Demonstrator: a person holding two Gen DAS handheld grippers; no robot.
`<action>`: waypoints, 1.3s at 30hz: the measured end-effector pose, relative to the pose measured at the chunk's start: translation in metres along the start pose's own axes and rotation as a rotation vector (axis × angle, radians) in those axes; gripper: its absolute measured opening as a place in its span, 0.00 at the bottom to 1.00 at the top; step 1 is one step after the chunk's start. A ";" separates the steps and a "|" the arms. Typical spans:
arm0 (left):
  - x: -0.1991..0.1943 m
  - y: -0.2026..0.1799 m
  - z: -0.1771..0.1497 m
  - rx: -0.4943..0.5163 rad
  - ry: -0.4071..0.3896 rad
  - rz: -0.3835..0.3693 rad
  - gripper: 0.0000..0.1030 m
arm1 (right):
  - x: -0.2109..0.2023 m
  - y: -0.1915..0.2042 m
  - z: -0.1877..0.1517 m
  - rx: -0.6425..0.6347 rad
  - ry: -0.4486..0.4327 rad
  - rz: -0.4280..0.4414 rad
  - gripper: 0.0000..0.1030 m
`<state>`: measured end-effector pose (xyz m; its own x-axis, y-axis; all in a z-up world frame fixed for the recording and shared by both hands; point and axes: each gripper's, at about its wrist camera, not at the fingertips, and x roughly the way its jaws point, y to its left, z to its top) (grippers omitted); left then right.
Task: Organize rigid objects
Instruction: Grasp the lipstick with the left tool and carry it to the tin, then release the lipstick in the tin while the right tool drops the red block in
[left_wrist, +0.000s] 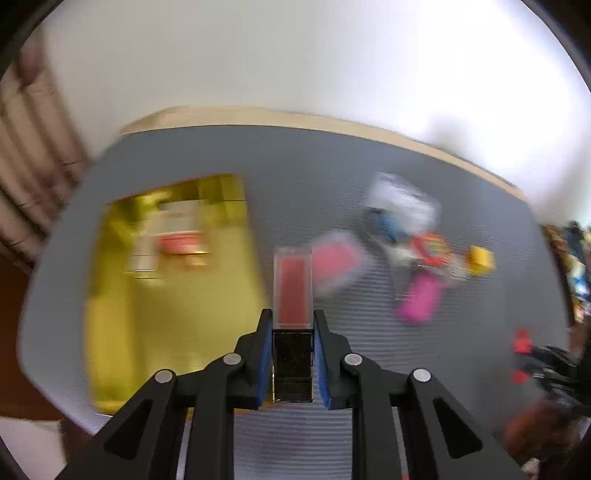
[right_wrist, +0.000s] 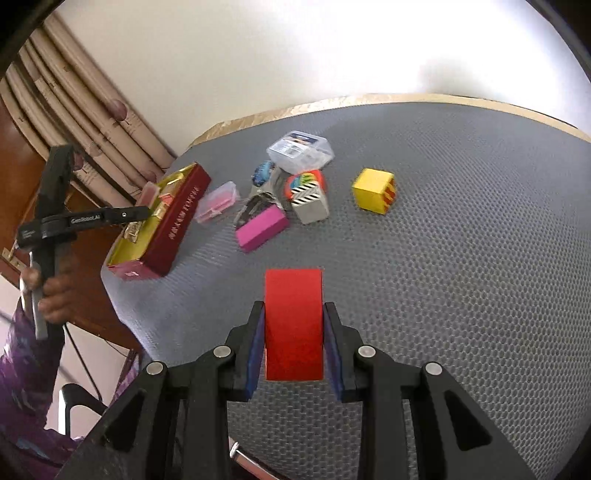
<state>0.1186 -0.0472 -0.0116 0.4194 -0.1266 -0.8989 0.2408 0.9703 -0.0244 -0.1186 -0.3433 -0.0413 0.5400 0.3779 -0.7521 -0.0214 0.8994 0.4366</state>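
My left gripper (left_wrist: 293, 315) is shut on a clear case with a red insert and black base (left_wrist: 293, 288), held above the grey mat beside the gold-lined box (left_wrist: 162, 295). In the right wrist view the left gripper (right_wrist: 147, 210) hovers over that red box (right_wrist: 162, 221), which holds several small items. My right gripper (right_wrist: 294, 308) is shut on a red block (right_wrist: 293, 321) above the mat. A pile lies beyond it: a pink clear case (right_wrist: 218, 201), a magenta block (right_wrist: 262, 227), a yellow cube (right_wrist: 373, 190), a striped grey box (right_wrist: 309, 203) and a clear plastic box (right_wrist: 300, 149).
The grey textured mat (right_wrist: 443, 277) covers a table with a tan edge (right_wrist: 406, 98). A curtain (right_wrist: 85, 110) hangs at the left, beyond the table. The left wrist view is motion-blurred.
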 end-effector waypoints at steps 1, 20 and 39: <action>0.006 0.017 0.005 -0.008 0.022 0.032 0.20 | 0.000 0.004 0.001 -0.004 -0.003 0.004 0.26; 0.073 0.103 0.017 -0.077 0.066 0.143 0.22 | 0.022 0.079 0.032 -0.111 0.022 0.062 0.26; -0.060 0.101 -0.111 -0.373 -0.334 0.347 0.41 | 0.232 0.261 0.134 -0.243 0.260 0.200 0.26</action>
<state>0.0204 0.0814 -0.0093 0.6848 0.2105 -0.6976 -0.2565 0.9657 0.0396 0.1137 -0.0500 -0.0361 0.2751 0.5658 -0.7773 -0.3196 0.8163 0.4811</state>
